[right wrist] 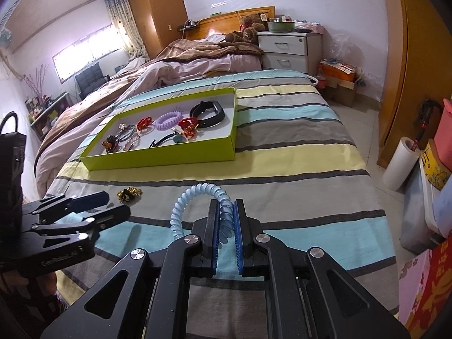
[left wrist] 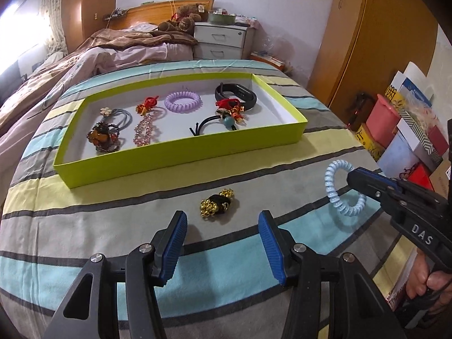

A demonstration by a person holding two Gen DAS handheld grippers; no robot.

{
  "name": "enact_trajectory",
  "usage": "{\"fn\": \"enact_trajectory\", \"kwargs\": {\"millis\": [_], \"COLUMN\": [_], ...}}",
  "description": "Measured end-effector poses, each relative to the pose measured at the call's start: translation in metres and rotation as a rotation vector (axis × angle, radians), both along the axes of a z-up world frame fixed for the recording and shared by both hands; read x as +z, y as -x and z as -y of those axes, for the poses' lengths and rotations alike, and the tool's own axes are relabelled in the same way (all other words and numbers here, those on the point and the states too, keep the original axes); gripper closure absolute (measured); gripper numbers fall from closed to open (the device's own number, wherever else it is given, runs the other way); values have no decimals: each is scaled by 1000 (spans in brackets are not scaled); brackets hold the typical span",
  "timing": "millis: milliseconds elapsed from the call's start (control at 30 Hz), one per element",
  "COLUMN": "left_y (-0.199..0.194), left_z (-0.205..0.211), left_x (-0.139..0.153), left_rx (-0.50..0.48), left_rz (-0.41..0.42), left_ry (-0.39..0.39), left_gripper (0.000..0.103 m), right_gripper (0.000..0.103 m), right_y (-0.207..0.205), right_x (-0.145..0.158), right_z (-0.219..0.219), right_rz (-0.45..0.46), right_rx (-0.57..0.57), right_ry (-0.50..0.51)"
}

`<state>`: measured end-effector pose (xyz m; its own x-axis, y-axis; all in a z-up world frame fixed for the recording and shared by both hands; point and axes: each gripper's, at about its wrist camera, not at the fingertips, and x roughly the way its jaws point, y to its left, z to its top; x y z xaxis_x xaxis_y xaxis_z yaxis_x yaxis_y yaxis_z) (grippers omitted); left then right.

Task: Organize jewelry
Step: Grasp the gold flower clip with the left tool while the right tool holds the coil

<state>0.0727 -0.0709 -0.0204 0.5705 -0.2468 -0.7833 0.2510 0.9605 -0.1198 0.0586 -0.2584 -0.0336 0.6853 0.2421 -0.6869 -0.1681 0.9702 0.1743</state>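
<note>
Right tongs (right wrist: 226, 220) squeezed tight on blue curly hair tie (right wrist: 195, 197); tie lifted off striped blanket (right wrist: 296, 152). Left tongs (left wrist: 223, 240) wide apart, nothing between. Gold and black hair clip (left wrist: 217, 202) on blanket just ahead of left tongs. Green box (left wrist: 180, 149) farther ahead, holds purple curly tie (left wrist: 183, 100), black wristband (left wrist: 236, 96), other hair things.
</note>
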Motion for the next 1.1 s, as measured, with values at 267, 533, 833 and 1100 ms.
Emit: {"fn": "enact_trajectory", "kwargs": {"millis": [267,533,833,1100], "left_y": [-7,-11,-13,-11], "left_z": [5,9,5,-1], "left_x": [-5,-7,-5,0], "left_rx": [18,20,25,22], "left_rz": [1,14,20,31], "left_ry": [-42,-77,-69,-42], "left_gripper": [51,51,78,80], "right_gripper": [93,93,93,93], "right_y": [0,-1,0,-1], "right_x": [-1,-1,-2,1], "right_z": [4,3,-3,-6], "right_rz": [2,3,-1,5], "right_rx": [3,12,18,19], "right_ry": [-9,-8,0,10]}}
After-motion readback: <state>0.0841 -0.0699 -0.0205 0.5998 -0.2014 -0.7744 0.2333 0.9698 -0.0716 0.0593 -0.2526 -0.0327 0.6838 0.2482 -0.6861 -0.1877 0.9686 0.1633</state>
